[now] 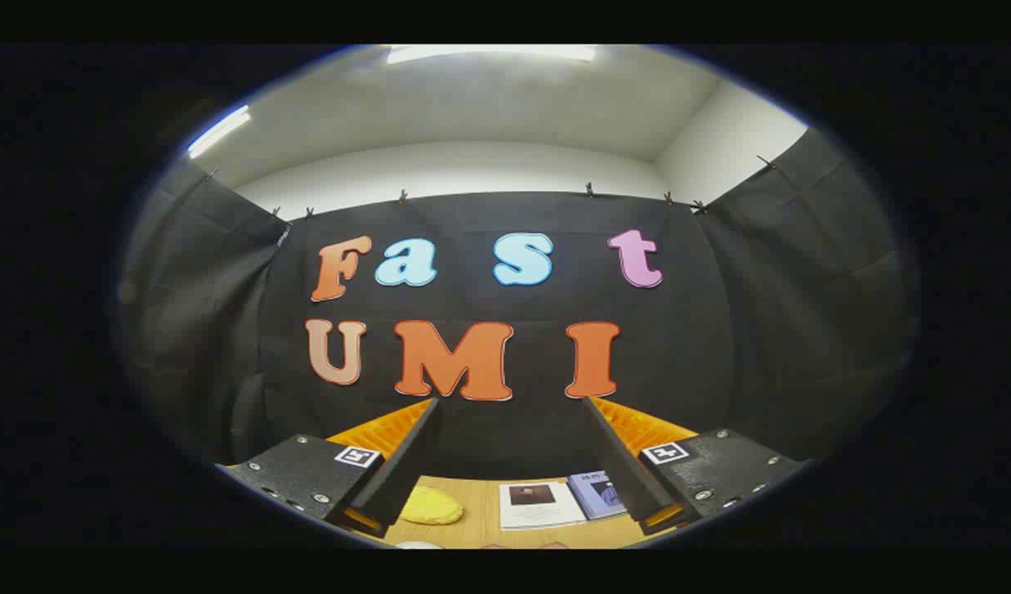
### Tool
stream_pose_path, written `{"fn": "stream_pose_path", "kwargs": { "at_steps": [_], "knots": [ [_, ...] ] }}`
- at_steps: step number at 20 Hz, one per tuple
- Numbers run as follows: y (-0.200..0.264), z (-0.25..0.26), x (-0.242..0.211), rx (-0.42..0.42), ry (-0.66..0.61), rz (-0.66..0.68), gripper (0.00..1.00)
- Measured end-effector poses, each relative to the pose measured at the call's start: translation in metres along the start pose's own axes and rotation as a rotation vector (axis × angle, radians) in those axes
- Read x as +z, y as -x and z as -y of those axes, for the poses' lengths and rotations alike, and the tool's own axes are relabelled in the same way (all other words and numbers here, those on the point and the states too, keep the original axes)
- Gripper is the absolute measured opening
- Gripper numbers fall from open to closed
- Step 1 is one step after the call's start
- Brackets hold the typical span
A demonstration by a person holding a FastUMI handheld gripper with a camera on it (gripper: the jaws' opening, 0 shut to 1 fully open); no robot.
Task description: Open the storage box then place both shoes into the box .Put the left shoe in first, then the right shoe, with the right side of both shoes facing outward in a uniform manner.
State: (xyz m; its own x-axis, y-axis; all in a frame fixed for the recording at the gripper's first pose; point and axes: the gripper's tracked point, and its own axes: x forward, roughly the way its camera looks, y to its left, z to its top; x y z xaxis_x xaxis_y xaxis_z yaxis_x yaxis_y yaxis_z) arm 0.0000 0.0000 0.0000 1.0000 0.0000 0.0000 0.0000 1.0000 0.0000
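Wood-toned tabletop (480, 536): lying low between and just beyond your gripper's fingers, a narrow strip of it showing.

Gripper (511, 404): you are holding it raised and level, pointing at the booth's black cloth wall (505, 445). Fingers (406, 462) are standing wide apart, nothing between them, pinching nothing.

Yellow flat object (429, 505): resting on the table just inside the left finger; too small to identify, possibly a cloth or pad.

White printed sheet (540, 504) and blue booklet (597, 492): lying side by side on the table, edges touching or overlapping, close to the right finger.

Pale rounded edge (418, 545): peeking in at the nearest part of the table; cannot tell what it is.

Storage box and shoes: you are not pointing the camera at them, so their place and condition cannot be told from here.

Progress, as a judgement: you are looking to be at or near the start. Nothing is showing that the box is open or that either shoe is stowed. Remaining, as far as can be judged: opening the box, then the left shoe, then the right, both right sides facing out.
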Motion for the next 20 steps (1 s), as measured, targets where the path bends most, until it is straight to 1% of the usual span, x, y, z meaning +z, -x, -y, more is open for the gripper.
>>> {"fn": "stream_pose_path", "kwargs": {
  "at_steps": [4, 9, 16, 20],
  "knots": [
    [0.000, 0.003, -0.004, -0.021, 0.000, -0.009, 0.99],
    [0.000, -0.006, -0.008, 0.001, -0.013, -0.020, 0.99],
    [0.005, -0.011, -0.007, 0.024, -0.118, -0.060, 0.99],
    [0.008, -0.024, -0.017, 0.074, -0.178, -0.104, 0.98]
  ]
}}
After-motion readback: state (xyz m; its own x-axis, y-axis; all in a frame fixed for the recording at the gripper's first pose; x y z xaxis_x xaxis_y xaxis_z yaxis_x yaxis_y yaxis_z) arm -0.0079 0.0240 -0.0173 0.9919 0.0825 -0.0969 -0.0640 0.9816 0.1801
